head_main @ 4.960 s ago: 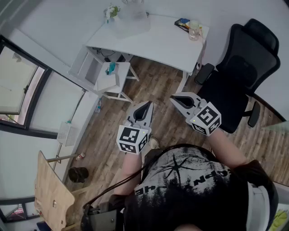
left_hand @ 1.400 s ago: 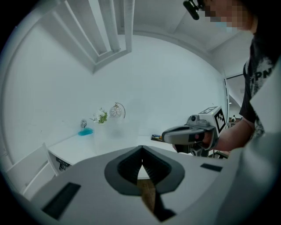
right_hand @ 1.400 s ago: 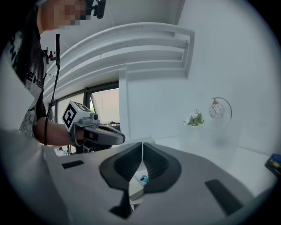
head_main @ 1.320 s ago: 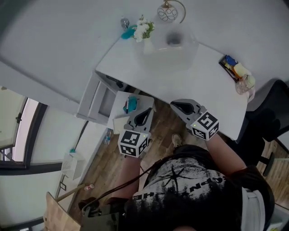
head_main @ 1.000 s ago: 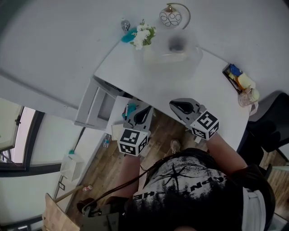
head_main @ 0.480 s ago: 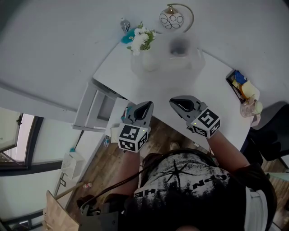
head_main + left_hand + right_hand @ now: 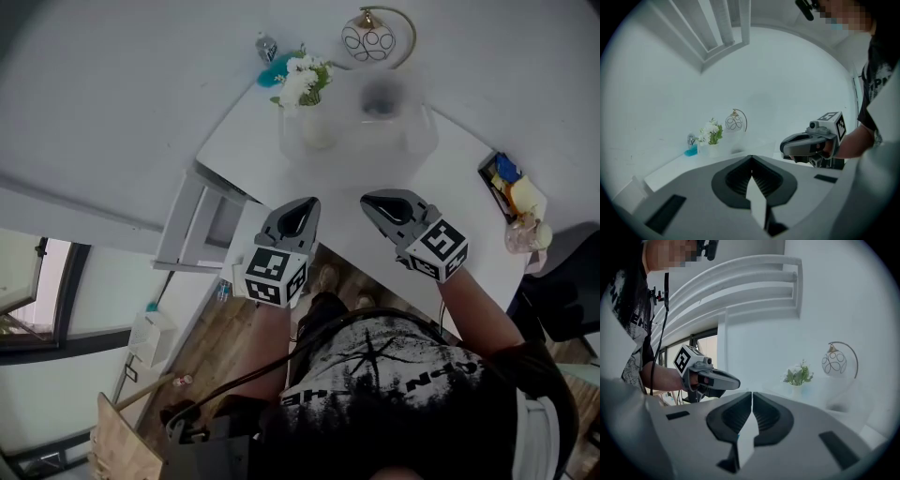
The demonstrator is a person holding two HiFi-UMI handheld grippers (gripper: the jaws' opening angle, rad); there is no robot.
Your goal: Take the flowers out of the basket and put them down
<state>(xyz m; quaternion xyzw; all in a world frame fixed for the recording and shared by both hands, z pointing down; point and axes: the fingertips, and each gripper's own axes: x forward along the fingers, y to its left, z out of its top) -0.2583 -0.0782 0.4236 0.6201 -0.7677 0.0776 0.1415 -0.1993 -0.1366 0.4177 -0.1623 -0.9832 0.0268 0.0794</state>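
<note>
In the head view a white desk (image 7: pixel 450 178) stands against a pale wall. There is wood floor (image 7: pixel 211 342) below it, one window (image 7: pixel 26 277) far out on the left gripper's side and one black chair (image 7: pixel 562 300) beyond the right gripper. The two grippers hang side by side over the desk's near edge, left gripper (image 7: pixel 302 214) and right gripper (image 7: pixel 380 203). Well ahead of the left one, a single bunch of flowers (image 7: pixel 305 80) stands in a white pot (image 7: pixel 316 127). One globe lamp (image 7: pixel 367 40) stands farther back, ahead of the gap between the grippers.

In the left gripper view its jaws are pressed together with nothing between them. The flowers (image 7: pixel 711 131) and lamp (image 7: pixel 736 122) are ahead to its left, the right gripper (image 7: pixel 787 146) at its right.

In the right gripper view its jaws are likewise clenched and empty. The flowers (image 7: pixel 799 375) and lamp (image 7: pixel 834 362) are ahead to its right, the left gripper (image 7: pixel 731 381) at its left.
</note>
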